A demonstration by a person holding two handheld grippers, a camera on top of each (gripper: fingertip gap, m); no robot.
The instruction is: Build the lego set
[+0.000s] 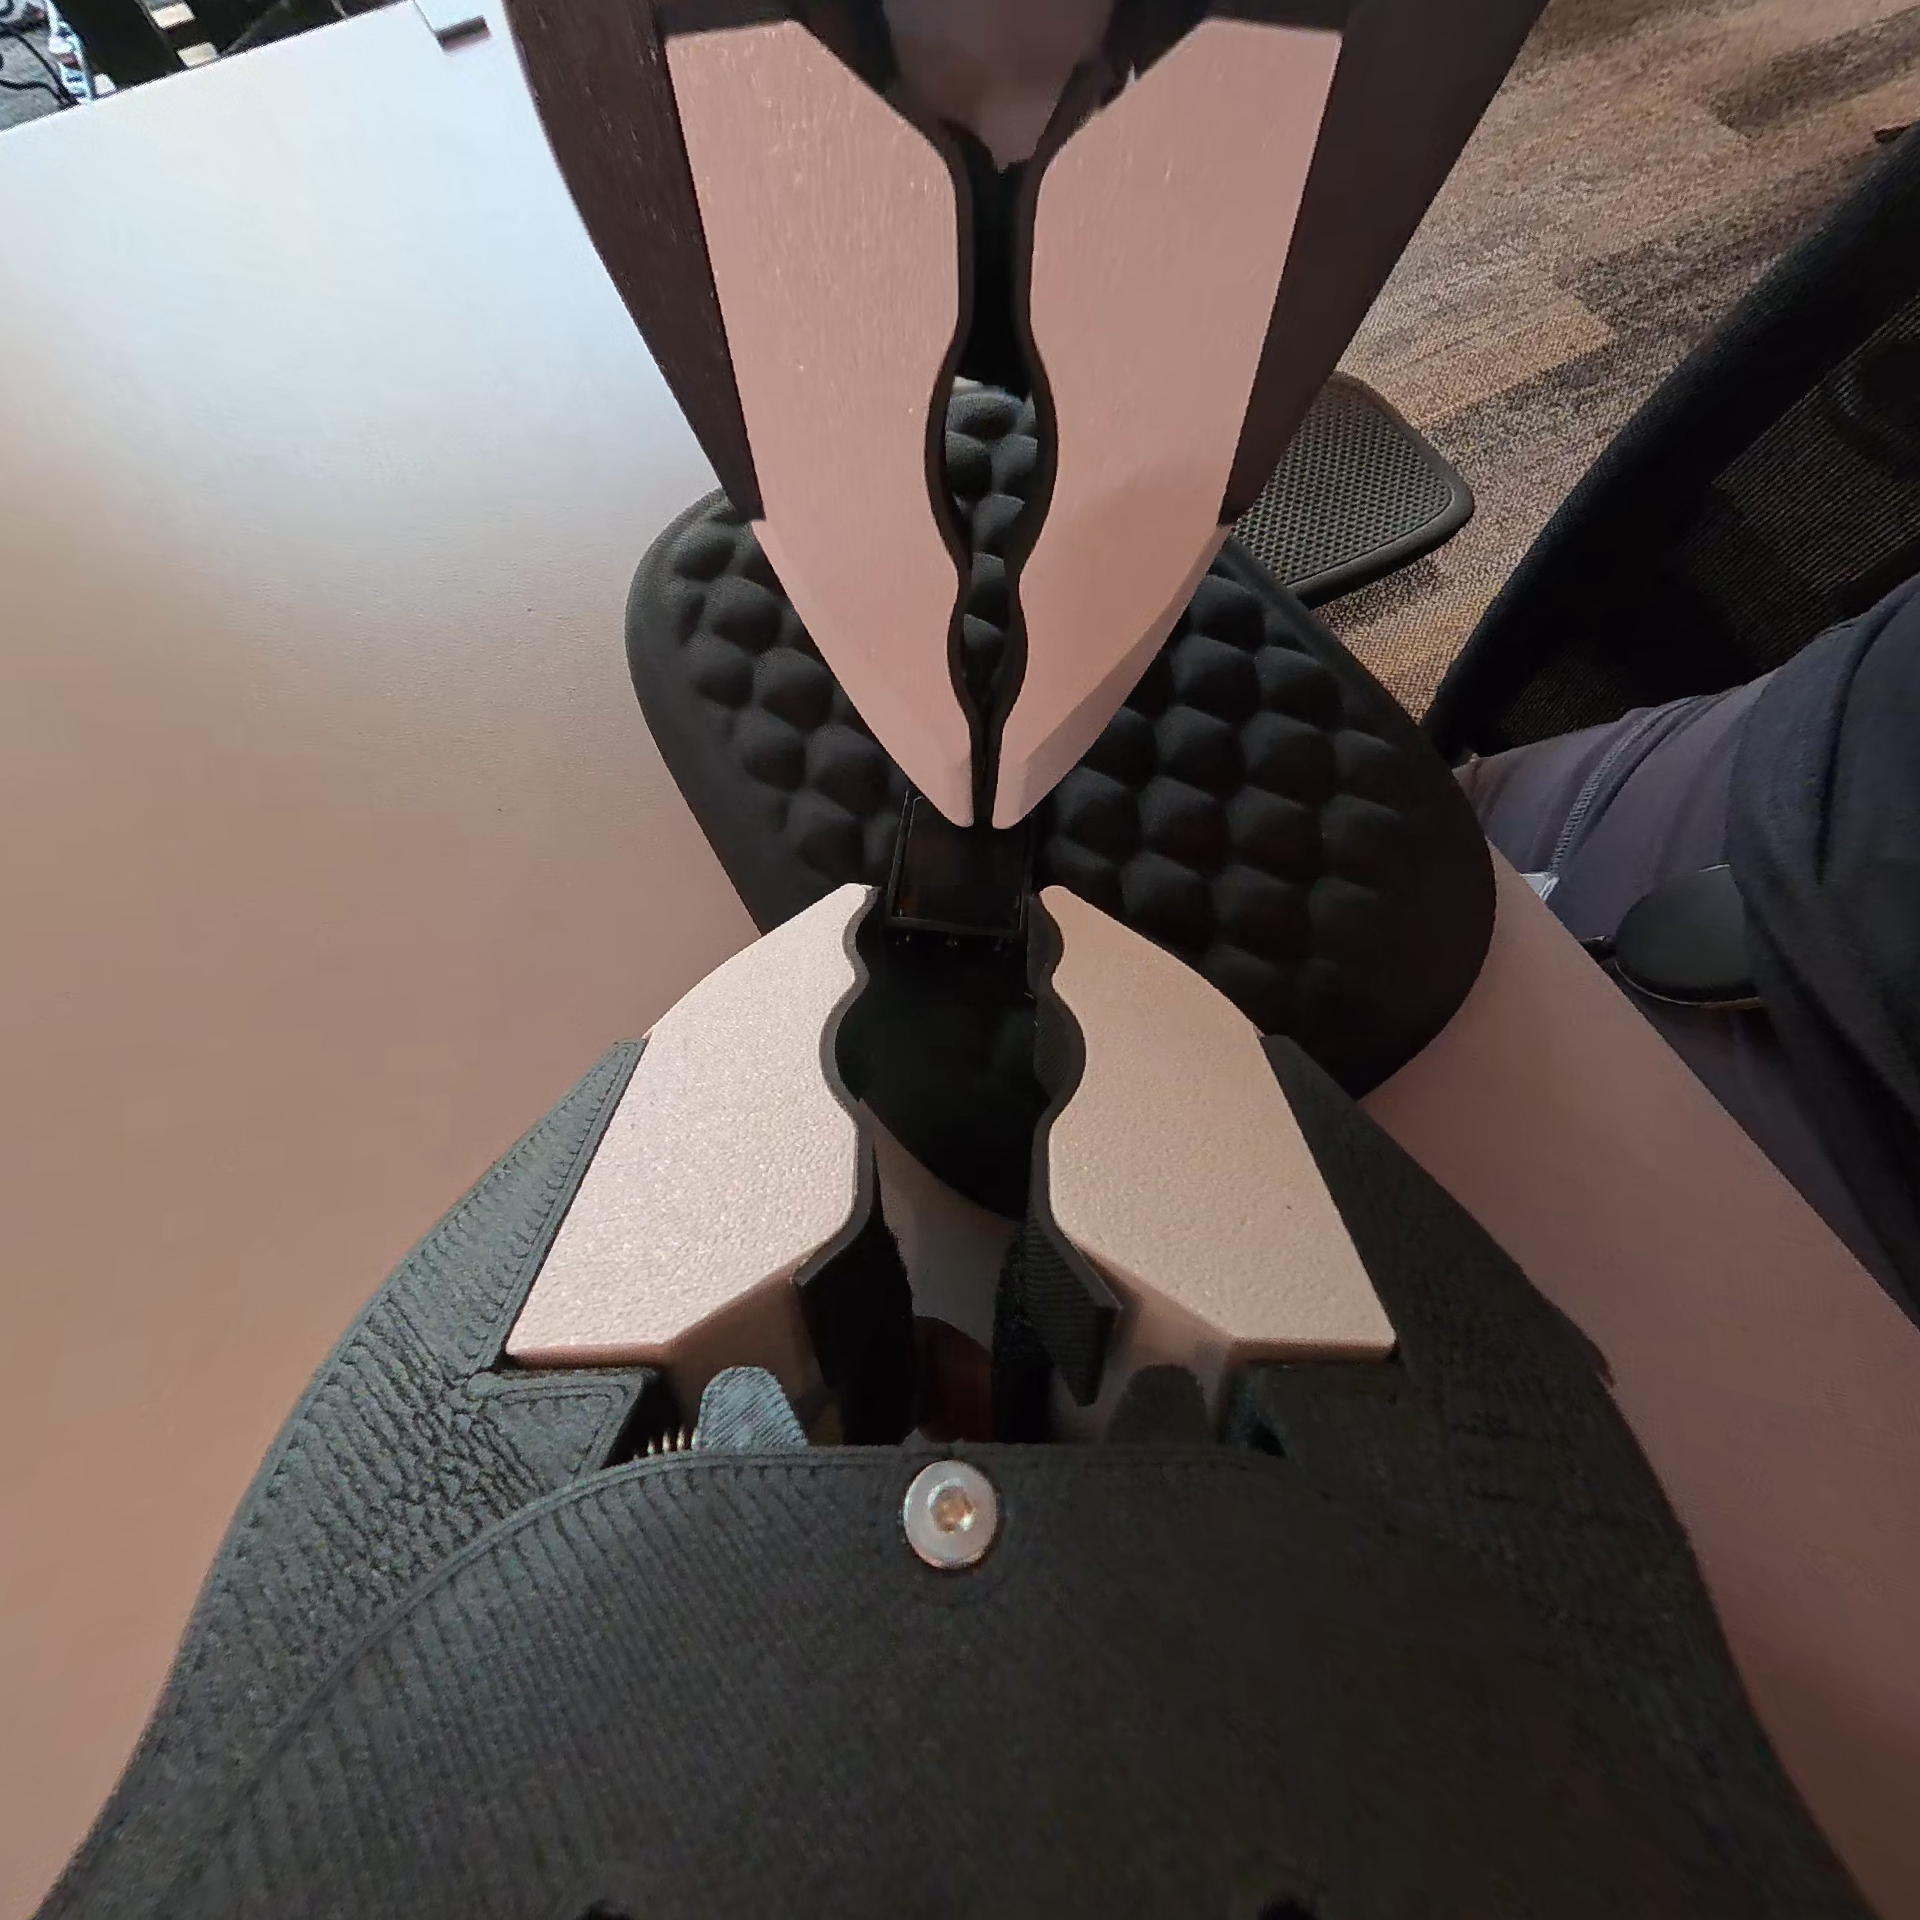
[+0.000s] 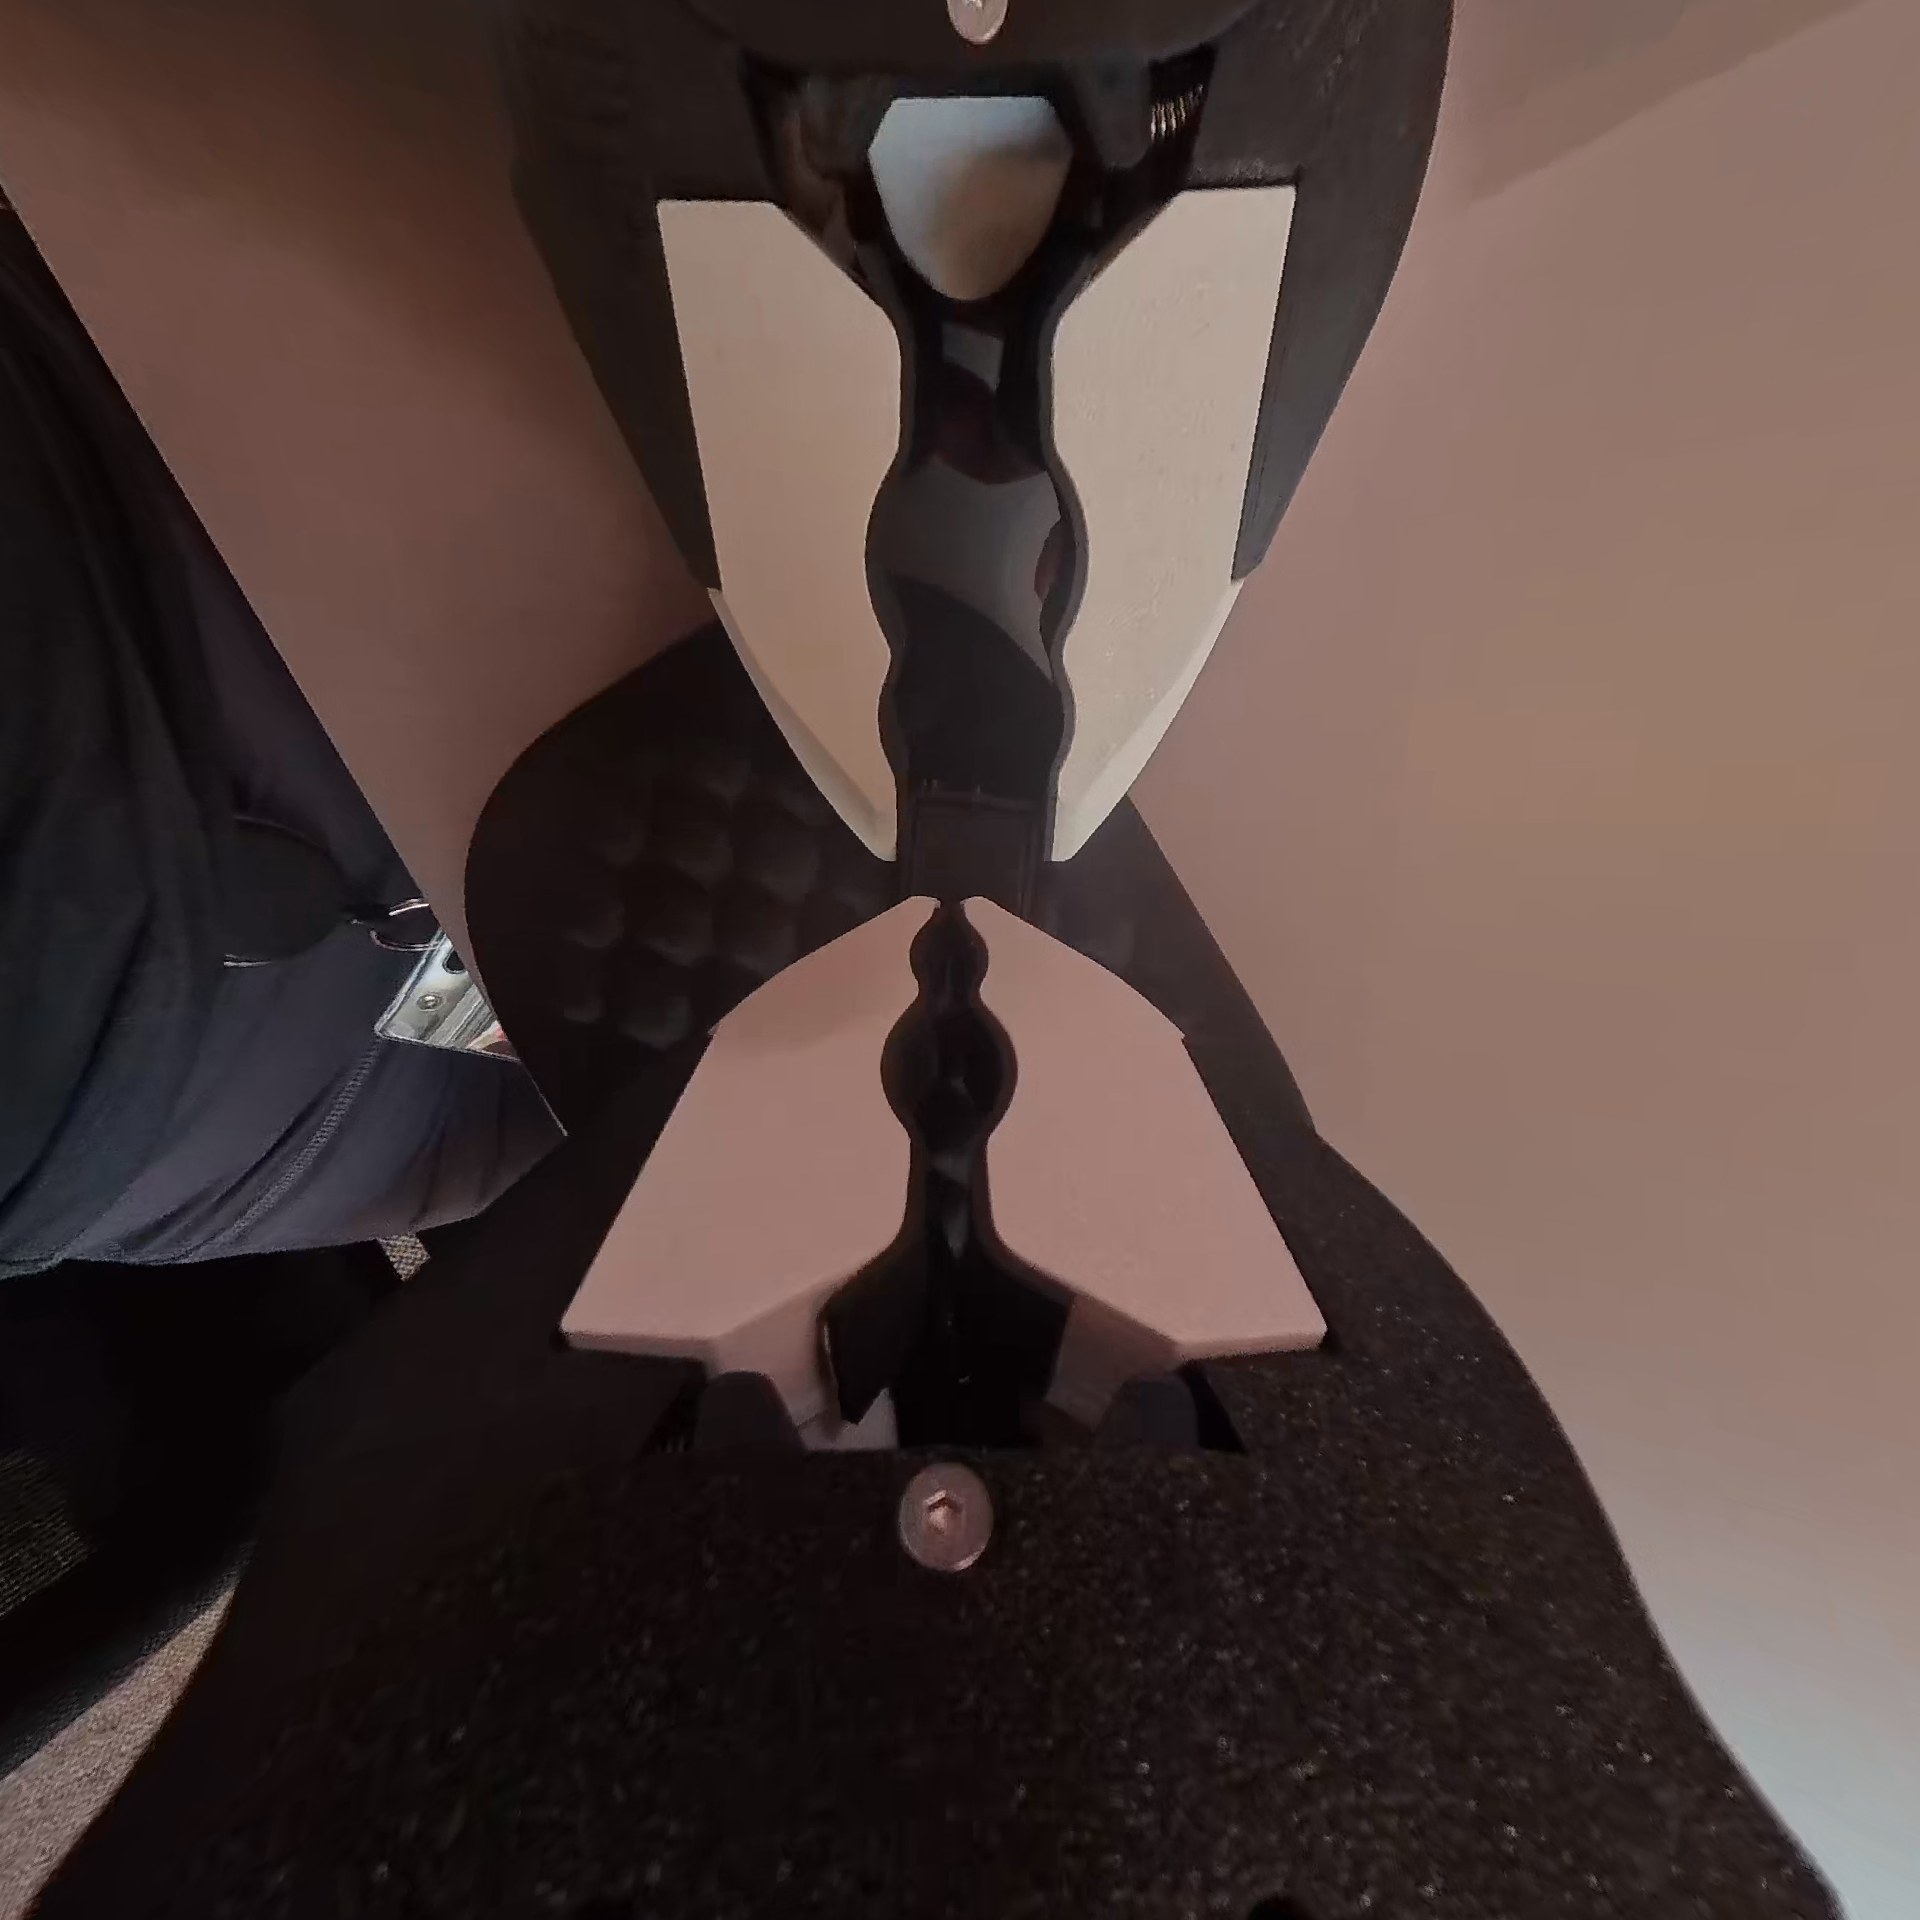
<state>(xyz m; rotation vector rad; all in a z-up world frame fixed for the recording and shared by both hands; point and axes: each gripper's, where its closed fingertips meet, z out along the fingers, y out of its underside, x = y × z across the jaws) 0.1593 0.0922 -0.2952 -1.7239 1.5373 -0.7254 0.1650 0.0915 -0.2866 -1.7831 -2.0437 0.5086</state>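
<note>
Left wrist view
Piece: small glossy black lego piece (image 1: 954,891), boxy, held in the air past the tabletop (image 1: 312,623) edge.
Surroundings: black dimpled seat cushion (image 1: 1195,748) below; a person's dark trousers (image 1: 1714,790) at right.
Left gripper (image 1: 951,920): pale flat fingers with wavy inner edges, clamped on the piece's sides.
Right gripper (image 1: 985,821): comes in from above, tips nearly together on the piece's far end.

Right wrist view
Piece: lego piece (image 2: 971,844) between both tips.
Right gripper (image 2: 954,906): tips all but touching, at the piece's near edge.
Left gripper (image 2: 975,831): opposite, gripping it.
</note>
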